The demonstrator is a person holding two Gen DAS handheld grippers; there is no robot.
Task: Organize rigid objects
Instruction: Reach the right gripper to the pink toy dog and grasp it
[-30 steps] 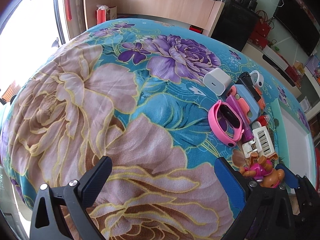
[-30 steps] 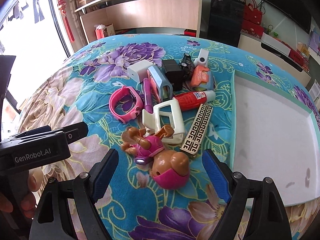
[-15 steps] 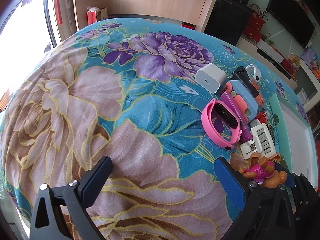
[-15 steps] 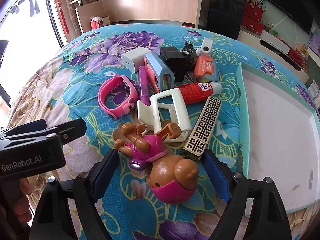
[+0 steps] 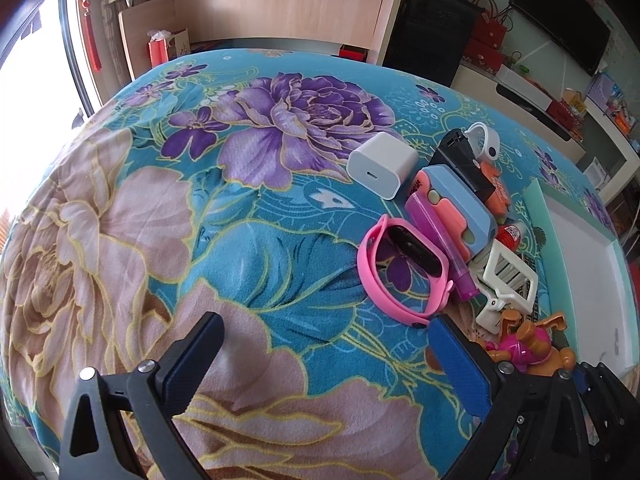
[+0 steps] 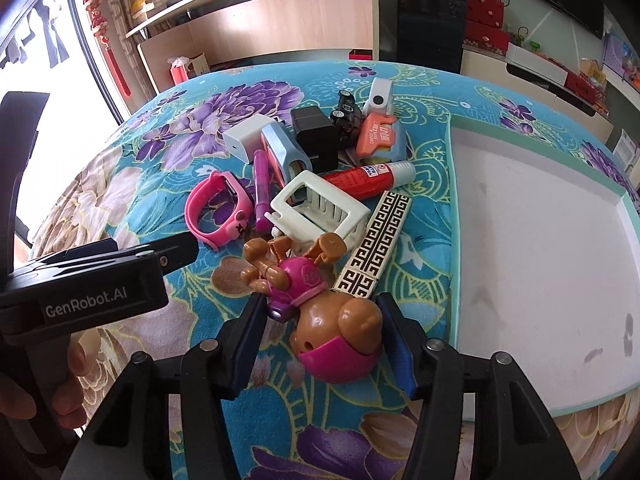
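Note:
A brown toy dog in a pink suit (image 6: 332, 320) lies on the floral blanket, head toward me. My right gripper (image 6: 322, 308) straddles its head and its jaws are closing; a gap still shows on the left side. Behind the dog sits a pile: white claw clip (image 6: 320, 208), pink watch band (image 6: 218, 210), red glue tube (image 6: 368, 174), patterned bar (image 6: 376, 240), white charger (image 6: 248, 136). My left gripper (image 5: 324, 332) hovers open over bare blanket, with the pink watch band (image 5: 400, 268) just beyond its right finger and the toy dog (image 5: 524, 344) further right.
A white tray with a mint rim (image 6: 540, 240) lies to the right of the pile, seen also as the tray (image 5: 580, 264) in the left view. A hand holds the left tool's black housing (image 6: 88, 292) at the left. Shelving and a black cabinet stand beyond the bed.
The right jaws have narrowed from wide to close around the toy dog's head, and the gripper has come nearer to it. The left gripper has drifted right, toward the pile.

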